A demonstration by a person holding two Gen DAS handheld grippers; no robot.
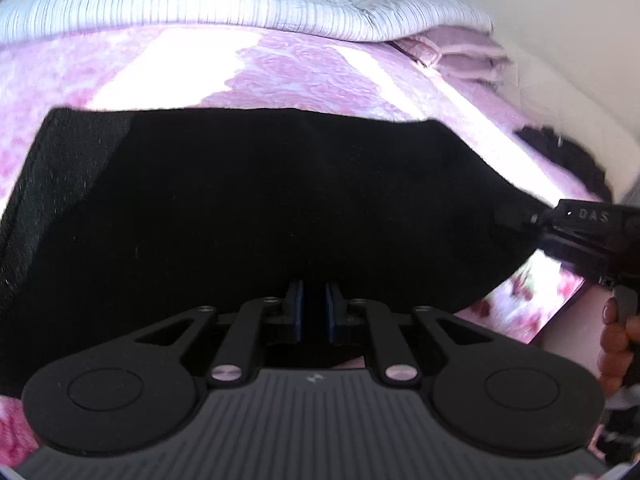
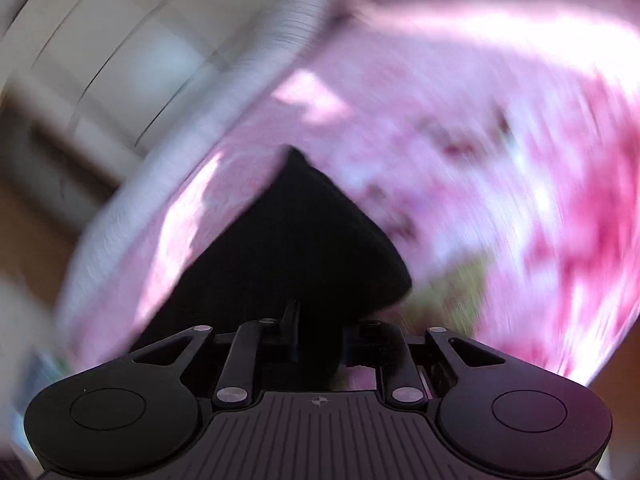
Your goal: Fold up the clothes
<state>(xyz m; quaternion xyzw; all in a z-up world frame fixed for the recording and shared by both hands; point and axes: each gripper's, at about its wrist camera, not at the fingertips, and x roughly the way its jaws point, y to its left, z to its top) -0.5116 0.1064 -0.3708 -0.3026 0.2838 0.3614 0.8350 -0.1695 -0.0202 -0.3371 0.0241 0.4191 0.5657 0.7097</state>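
Left wrist view: sharp. Shows black garment spread wide over pink floral bedspread, far edge nearly straight, near edge running under left hand-held gripper. Blue-padded fingers drawn close together, dark cloth in narrow gap between them: clenched on garment's near edge. Also shows right hand-held gripper entering from right border, tip pinching garment's right corner, cloth pulled taut to a point there. Fingers of person's hand visible on its handle at lower right.

Right wrist view: heavily motion-blurred. Shows same garment only as a dark wedge tapering away from right hand-held gripper, cloth filling space between its fingers: grasping garment. Left device not visible here. Pale panelled wall or cabinet at upper left, too blurred to identify; brown patch below it, possibly floor, cannot tell.

Surface: a bed, covered by pink and white flowered bedspread, strong sunlit patches across it. White ribbed quilt bunched along far side. Folded pink blanket at far right corner. Second dark item lying near bed's right edge, nature unclear. Plain light wall behind.

Count: two hand-held grippers, one black garment under handling, one further dark item, one quilt, one folded blanket.
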